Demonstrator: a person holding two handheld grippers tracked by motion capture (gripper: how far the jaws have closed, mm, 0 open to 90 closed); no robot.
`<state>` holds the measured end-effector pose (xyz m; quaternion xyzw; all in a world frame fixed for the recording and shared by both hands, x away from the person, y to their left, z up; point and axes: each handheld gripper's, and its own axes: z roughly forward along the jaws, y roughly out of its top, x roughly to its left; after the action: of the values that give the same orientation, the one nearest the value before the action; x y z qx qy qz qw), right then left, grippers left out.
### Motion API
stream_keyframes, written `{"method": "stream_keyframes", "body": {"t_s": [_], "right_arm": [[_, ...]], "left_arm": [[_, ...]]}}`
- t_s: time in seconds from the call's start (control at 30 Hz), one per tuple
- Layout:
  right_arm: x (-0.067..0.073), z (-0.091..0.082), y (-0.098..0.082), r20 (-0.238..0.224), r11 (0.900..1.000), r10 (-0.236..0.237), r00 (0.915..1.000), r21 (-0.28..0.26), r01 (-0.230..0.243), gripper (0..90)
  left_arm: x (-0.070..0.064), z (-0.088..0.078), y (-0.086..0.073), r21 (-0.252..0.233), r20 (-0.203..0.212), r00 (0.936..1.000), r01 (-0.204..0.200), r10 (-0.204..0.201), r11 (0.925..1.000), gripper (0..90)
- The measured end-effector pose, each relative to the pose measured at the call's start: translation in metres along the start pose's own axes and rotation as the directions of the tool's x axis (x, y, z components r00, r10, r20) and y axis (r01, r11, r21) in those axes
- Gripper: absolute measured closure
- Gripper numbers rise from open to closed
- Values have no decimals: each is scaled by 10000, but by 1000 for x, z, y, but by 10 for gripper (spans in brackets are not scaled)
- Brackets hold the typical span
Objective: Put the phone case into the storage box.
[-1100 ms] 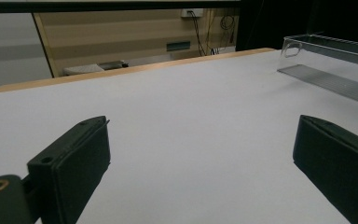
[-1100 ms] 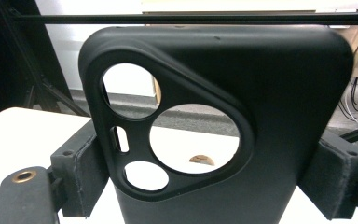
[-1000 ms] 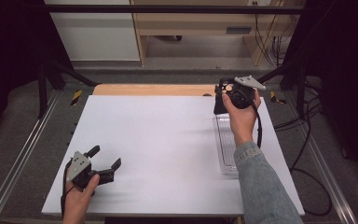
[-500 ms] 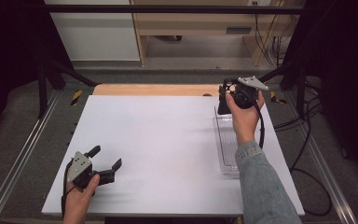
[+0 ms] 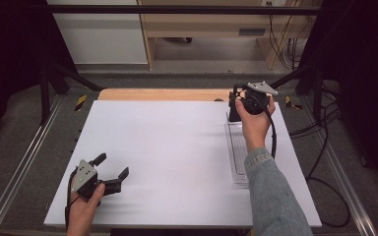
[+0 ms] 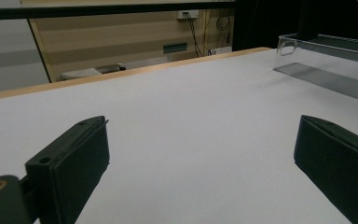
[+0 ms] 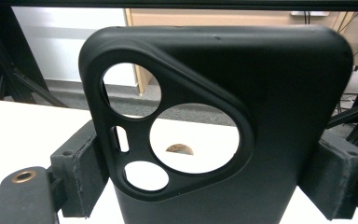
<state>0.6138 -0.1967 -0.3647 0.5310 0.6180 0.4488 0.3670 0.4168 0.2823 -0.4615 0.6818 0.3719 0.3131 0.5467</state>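
- The left hand-held gripper [image 5: 112, 173] rests low on the white counter [image 5: 167, 147] near its front left corner, jaws spread wide with nothing between them — in the same spot as a second ago, so it looks to be waiting its turn.
- Middle of the counter: bare white surface, nothing set down there.
- A clear plastic tray [image 5: 237, 157] lies along the counter's right side; as far as its see-through walls show, nothing is in it.
- The right hand-held gripper [image 5: 237, 105] hangs over the tray's far end, jaws clamped on the two sides of a matte black phone case [image 7: 242, 121] with a rounded-triangle camera cut-out, held upright.
- Since a second ago this hand has drifted slightly from the far right corner toward the tray — likely the case is about to go into the tray.
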Motion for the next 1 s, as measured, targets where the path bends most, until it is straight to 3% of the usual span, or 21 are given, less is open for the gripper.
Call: {"method": "stream_keyframes", "body": {"t_s": [0.83, 1.0], "right_arm": [[-9, 12, -11, 554, 9996, 87, 9984, 268, -102, 145], [-10, 13, -13, 485, 9996, 136, 9987, 243, -147, 144]], "left_arm": [[-1, 0, 0, -22, 29, 10000, -91, 91, 10000, 31], [0, 0, 0, -41, 30, 9999, -109, 109, 9999, 31]]}}
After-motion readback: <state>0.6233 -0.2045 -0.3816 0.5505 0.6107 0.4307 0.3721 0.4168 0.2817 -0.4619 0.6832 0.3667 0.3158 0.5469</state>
